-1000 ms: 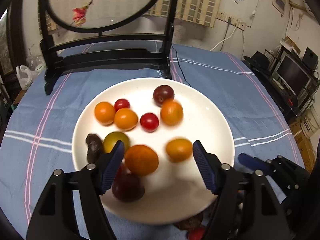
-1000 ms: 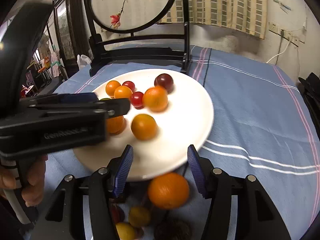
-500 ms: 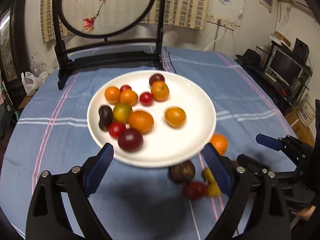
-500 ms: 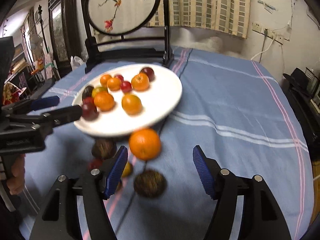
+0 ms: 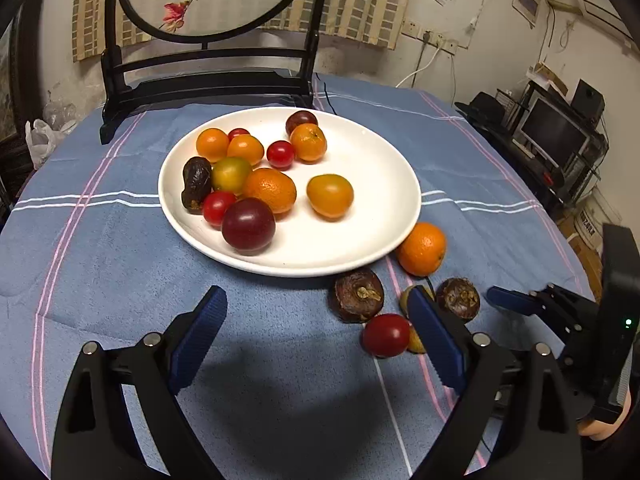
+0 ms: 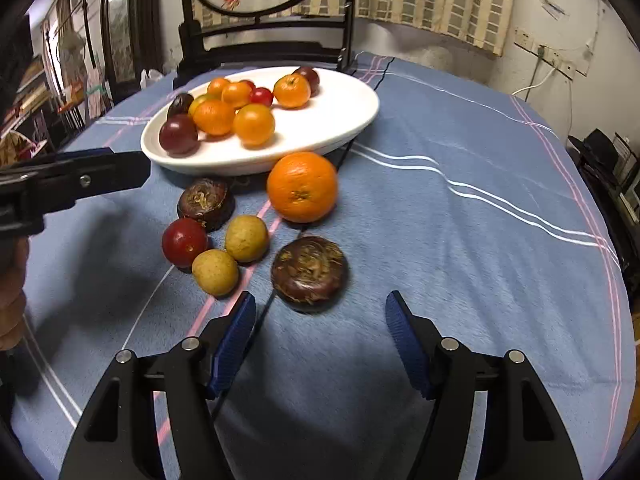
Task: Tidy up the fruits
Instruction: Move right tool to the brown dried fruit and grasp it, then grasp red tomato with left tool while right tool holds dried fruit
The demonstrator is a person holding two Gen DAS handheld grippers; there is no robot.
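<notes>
Left gripper (image 5: 316,336) gapes wide, empty; right gripper (image 6: 320,334) part-open, empty, near loose fruit.

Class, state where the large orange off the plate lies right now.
In the right wrist view, the large orange lies on the blue tablecloth, just before the white plate's near rim, beside a brown water chestnut.

near cloth (image 6: 460,272): bare, passable | left: loose fruit (image 6: 216,270) cluster | far: plate (image 6: 344,120), screen stand (image 5: 200,80) block
</notes>
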